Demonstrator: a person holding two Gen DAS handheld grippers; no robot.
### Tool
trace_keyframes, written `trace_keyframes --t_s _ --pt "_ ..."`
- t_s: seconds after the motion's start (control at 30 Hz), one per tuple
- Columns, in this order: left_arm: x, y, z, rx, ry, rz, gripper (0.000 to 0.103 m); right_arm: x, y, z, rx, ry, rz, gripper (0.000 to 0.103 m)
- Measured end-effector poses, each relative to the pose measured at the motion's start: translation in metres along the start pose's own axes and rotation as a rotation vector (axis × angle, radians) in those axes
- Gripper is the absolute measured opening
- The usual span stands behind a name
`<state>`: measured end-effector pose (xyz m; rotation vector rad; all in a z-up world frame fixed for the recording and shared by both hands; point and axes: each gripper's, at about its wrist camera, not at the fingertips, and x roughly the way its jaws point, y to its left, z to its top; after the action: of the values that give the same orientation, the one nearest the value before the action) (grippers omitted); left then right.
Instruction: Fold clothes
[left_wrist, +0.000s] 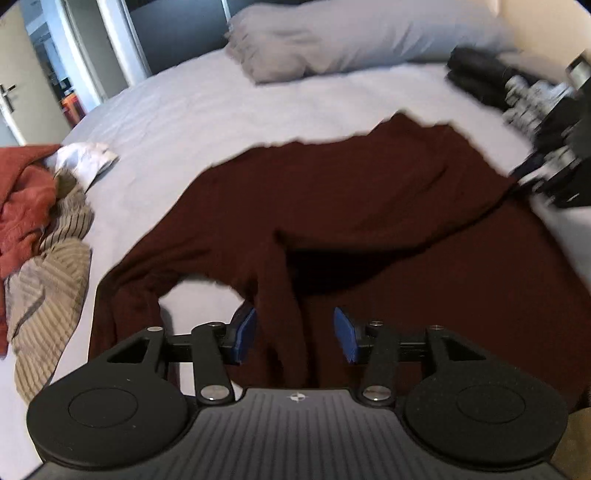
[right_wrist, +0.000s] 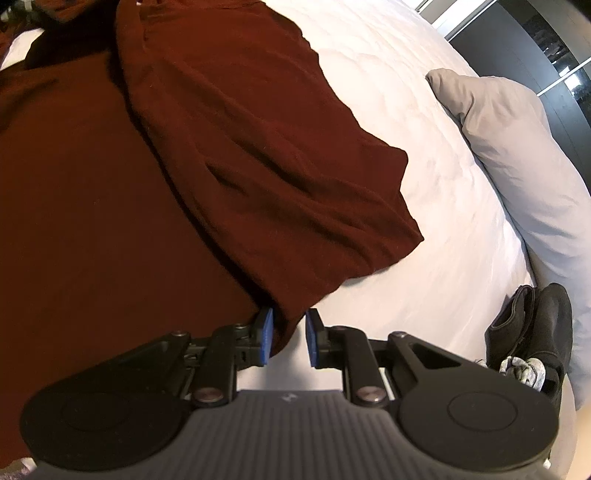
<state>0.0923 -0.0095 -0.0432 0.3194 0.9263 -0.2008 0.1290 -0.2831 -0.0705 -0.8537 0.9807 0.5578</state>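
White bedsheet covered the bed across both views, with one grey pillow at the top of the left wrist frame and along the right edge of the right wrist frame. No container showed. One dark maroon, soft knit garment lay spread over the sheet through the middle of the left wrist frame, wrinkled, with one sleeve draped toward the lower left and a fold running down between the blue pads. One heap of other clothes, rust red, striped beige and white, sat at the left edge. A dark bundle of black fabric lay at the lower right of the right wrist frame.

The left gripper had its fingers released, wide apart around the maroon fold without pressing it. The right gripper stood narrowly parted at the garment's hem; the left pad touched cloth, and whether it was pinched I could not tell.
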Motion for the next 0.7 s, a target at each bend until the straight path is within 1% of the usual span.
trace_keyframes --t_s 0.07,0.1,0.13,0.27,0.37,0.47,0.57,0.63,0.7 --pt "0.011 0.001 -0.003 -0.004 0.025 0.036 0.014 -0.001 -0.003 0.0 0.023 -0.009 0.008 0.021" --pt "0.013 0.004 -0.004 -0.011 0.028 0.04 0.007 -0.001 -0.005 0.001 0.037 -0.015 0.012 0.018" --pt "0.012 0.008 -0.004 -0.028 0.022 0.033 0.003 -0.002 -0.007 0.001 0.052 -0.019 0.018 0.014" --pt "-0.019 0.028 0.0 -0.115 -0.069 -0.028 0.003 -0.005 -0.016 0.001 0.116 -0.021 0.028 0.011" --pt "-0.053 0.037 0.006 -0.145 -0.134 -0.107 0.002 -0.005 -0.026 -0.002 0.192 -0.011 0.035 0.011" --pt "-0.092 0.039 0.008 -0.137 -0.177 -0.191 0.002 -0.004 -0.039 -0.006 0.295 -0.007 0.053 0.011" --pt "-0.132 0.034 0.004 -0.118 -0.197 -0.264 0.002 -0.002 -0.05 -0.013 0.396 0.001 0.067 0.01" --pt "-0.158 0.025 -0.002 -0.1 -0.198 -0.328 0.002 0.001 -0.057 -0.019 0.469 0.003 0.086 0.01" --pt "-0.178 0.013 -0.008 -0.058 -0.186 -0.366 0.002 0.003 -0.06 -0.024 0.508 0.003 0.102 0.01"
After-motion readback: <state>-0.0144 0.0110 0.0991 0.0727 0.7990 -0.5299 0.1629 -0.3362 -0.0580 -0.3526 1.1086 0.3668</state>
